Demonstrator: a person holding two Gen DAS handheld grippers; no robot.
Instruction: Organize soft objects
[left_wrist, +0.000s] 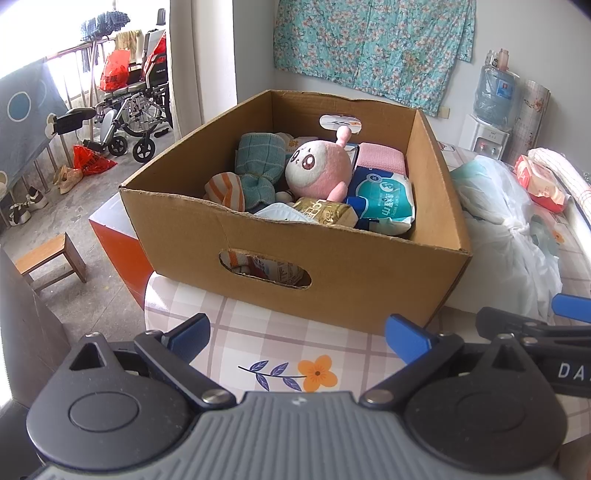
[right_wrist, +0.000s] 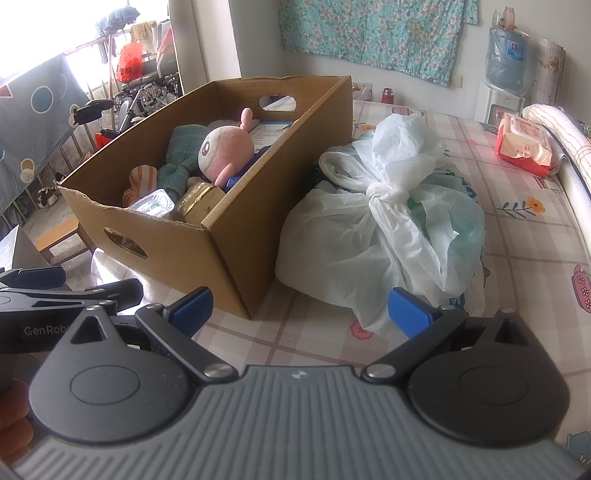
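An open cardboard box (left_wrist: 332, 273) sits on a checked, flower-printed tablecloth (left_wrist: 258, 354), holding a pink plush toy (left_wrist: 317, 166), a teal knitted cloth (left_wrist: 258, 155), an orange-striped soft item (left_wrist: 227, 190), a folded pink cloth (left_wrist: 382, 160), a blue-and-white tissue pack (left_wrist: 386, 199) and a gold-wrapped packet (left_wrist: 327, 212). Just beside the box, on its right, lies a knotted white plastic bag (right_wrist: 384, 221), near the right gripper (right_wrist: 301, 314). Both the left gripper (left_wrist: 297, 334) and the right one hover low over the table in front of the box, jaws spread wide and holding nothing. A red wipes pack (right_wrist: 522, 147) lies farther off; a water dispenser (left_wrist: 489, 122) stands behind. "GenRob" shows on the left tool in the right wrist view.
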